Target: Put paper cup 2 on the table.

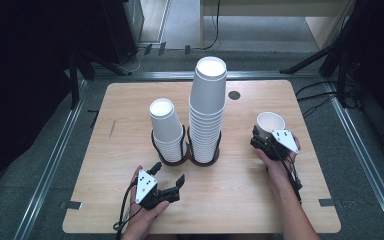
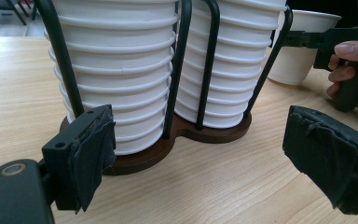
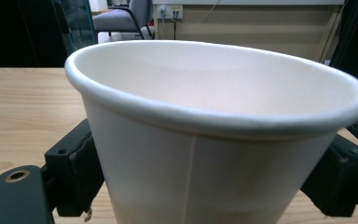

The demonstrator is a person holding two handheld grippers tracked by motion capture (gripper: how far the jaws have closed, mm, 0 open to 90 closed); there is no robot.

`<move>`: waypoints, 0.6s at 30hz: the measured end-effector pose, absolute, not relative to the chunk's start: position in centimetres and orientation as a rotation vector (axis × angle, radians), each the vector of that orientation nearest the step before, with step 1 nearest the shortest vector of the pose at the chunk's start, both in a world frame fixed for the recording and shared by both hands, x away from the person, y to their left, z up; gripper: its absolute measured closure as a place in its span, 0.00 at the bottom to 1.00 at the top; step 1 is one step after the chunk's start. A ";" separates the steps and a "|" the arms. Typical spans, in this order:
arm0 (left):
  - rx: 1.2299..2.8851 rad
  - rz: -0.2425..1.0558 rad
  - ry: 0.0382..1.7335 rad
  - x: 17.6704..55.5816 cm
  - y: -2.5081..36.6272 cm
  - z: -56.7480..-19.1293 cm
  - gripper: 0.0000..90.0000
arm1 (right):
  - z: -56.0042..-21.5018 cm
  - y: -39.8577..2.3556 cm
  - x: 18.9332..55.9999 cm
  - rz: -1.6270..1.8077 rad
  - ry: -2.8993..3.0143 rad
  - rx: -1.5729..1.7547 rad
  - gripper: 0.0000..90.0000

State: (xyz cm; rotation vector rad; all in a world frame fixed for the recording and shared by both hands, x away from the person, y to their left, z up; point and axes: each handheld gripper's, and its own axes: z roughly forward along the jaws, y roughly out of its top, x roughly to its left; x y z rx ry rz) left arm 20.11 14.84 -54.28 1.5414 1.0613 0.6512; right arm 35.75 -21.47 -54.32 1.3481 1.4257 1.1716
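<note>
1. Single paper cup (image 1: 270, 122) stands upright on the worktop (image 1: 240, 200) at 3 o'clock, clamped in the right tool (image 1: 264, 137).
2. Two upside-down cup stacks (image 1: 207, 100) fill a two-slot holder (image 1: 187, 159) at centre, well apart from it.
3. Left tool (image 1: 169, 176) at 6 o'clock, jaws apart, empty.

A plain white paper cup (image 3: 205, 140) shows a cream-tinted inside. Two stacks of white ribbed paper cups (image 1: 207, 110) stand in a black wire holder on a dark brown wooden base (image 2: 200, 133). The pale wood-grain tabletop (image 1: 130, 125) bears one dark round spot (image 1: 234, 95). Black jaw pads (image 2: 93, 154) look charcoal-grey.
</note>
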 end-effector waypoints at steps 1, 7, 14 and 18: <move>1.542 0.651 1.061 20.1 14.8 -54.3 0.10 | -54.3 -21.5 35.7 1.170 1.429 1.349 0.14; 1.542 0.653 1.058 20.1 14.8 -54.3 0.10 | -54.2 -21.7 35.6 1.168 1.429 1.369 0.14; 1.540 0.652 1.059 20.1 14.8 -54.2 0.10 | -54.2 -21.9 35.4 1.167 1.445 1.367 0.13; 1.544 0.651 1.060 20.1 14.8 -54.3 0.10 | -54.2 -21.9 35.1 1.174 1.464 1.359 0.08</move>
